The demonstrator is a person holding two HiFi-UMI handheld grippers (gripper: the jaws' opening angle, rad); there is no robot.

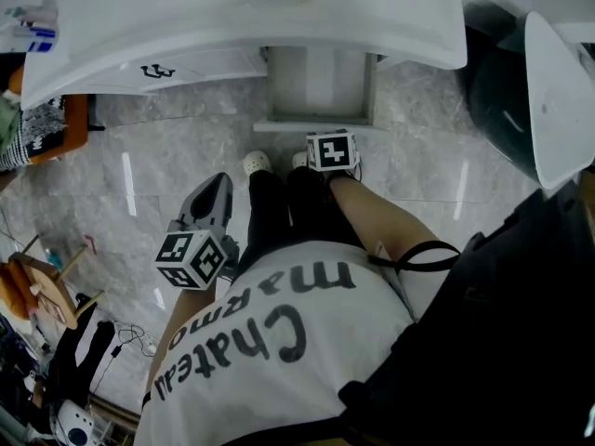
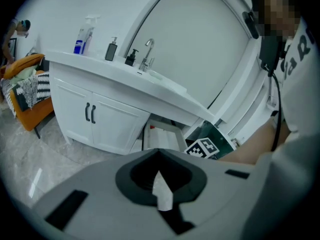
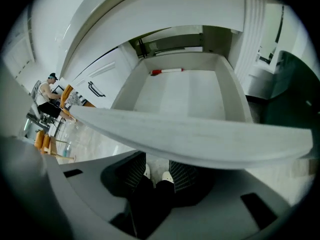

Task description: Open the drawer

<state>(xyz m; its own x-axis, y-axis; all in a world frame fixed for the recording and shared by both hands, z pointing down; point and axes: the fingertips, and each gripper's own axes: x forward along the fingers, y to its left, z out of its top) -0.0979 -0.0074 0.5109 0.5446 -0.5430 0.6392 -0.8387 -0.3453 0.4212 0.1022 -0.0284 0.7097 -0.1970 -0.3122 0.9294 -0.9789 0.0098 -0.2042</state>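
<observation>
Open drawer: the right claw (image 3: 157, 170) stands spread at the front panel of the drawer (image 3: 200, 134), pinching nothing. The drawer is pulled out from beneath the white tabletop (image 2: 95, 64). A red-tipped white stick (image 3: 166, 71) lies at its back. The left claw (image 2: 161, 186) is pressed together, apart from the drawer.

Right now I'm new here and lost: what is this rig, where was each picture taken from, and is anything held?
A person holds a two-jaw gripper in each hand. One picture comes from a camera on their head, looking down; the other two come from cameras on the grippers. The white drawer under the counter is pulled out, with a small red-tipped stick inside. The right gripper is at its front edge, jaws apart, gripping nothing. The left gripper is shut and empty.
</observation>
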